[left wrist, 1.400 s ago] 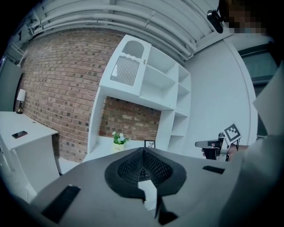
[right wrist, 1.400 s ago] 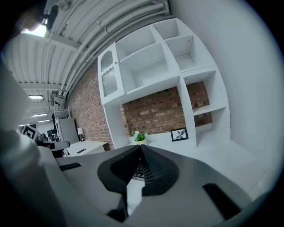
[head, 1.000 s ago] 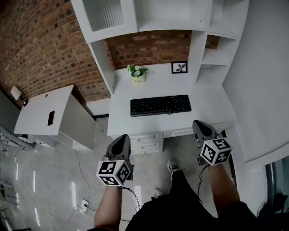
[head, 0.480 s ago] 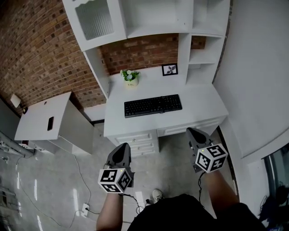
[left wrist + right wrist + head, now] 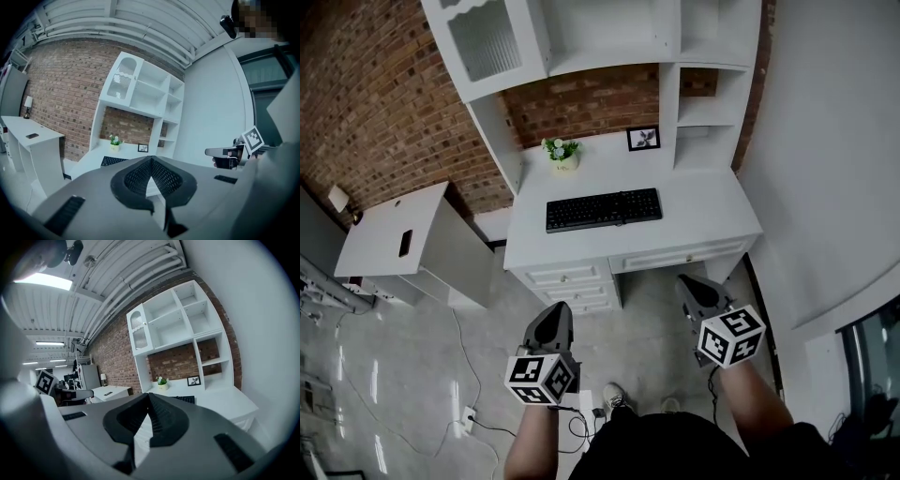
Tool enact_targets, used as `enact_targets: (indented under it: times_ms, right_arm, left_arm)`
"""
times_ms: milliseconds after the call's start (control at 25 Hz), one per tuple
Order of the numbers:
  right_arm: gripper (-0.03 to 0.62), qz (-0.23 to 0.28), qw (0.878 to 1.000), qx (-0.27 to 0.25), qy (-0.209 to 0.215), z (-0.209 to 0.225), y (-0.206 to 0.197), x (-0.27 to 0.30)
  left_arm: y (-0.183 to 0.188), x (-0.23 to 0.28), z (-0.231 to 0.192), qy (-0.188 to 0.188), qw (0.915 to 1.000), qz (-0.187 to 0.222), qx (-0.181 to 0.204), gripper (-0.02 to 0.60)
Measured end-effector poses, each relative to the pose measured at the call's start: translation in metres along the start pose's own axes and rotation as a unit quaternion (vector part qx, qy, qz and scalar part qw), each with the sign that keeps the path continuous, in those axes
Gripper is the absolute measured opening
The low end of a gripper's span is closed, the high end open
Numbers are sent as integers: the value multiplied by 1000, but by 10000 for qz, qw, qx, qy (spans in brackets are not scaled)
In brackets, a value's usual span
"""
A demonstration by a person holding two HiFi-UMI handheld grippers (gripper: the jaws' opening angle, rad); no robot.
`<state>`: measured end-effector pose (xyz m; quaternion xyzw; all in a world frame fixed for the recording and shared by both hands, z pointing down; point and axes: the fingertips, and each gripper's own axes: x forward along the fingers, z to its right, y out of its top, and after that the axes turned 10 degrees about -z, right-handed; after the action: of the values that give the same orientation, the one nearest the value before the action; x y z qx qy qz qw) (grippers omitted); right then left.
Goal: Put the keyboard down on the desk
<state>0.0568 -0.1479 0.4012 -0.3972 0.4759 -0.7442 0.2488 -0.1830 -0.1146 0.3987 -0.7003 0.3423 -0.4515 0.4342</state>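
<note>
1. Little can go wrong: the black keyboard (image 5: 604,209) already lies flat on the white table (image 5: 712,220); a careless forward swing might nudge it or the potted plant (image 5: 562,155).
2. Both jaws are closed, empty; the keyboard sits well apart, at 1 o'clock from the left hand-held gripper (image 5: 551,314), 11 o'clock from the right hand-held gripper (image 5: 692,287).

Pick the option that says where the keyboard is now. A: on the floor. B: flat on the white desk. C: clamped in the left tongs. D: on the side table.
B: the keyboard lies flat on the white desk before the potted plant; the left tongs and right tongs are shut and empty.
</note>
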Motion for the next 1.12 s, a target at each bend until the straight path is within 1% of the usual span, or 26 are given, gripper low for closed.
enact_targets:
  times_ms: [280,520,920,1120]
  right_arm:
    - [17,-58,9997,-76,224,13,-14,-39]
    - [17,-73,9991,-100,417,17,-26,-58]
    - [17,-66,9981,-117,602,24,-31,-74]
    - [17,9,9978,-146,652,25,-27,-81]
  left_arm:
    - [-23,-15,49,125,9999,-28,-42,17]
    - [-38,-28,75,234,9997,-23,-70,17]
    - [-43,-33,98,321,9995,-6,-72,17]
    - [-37,-36,108,329,9994,60,-5,17]
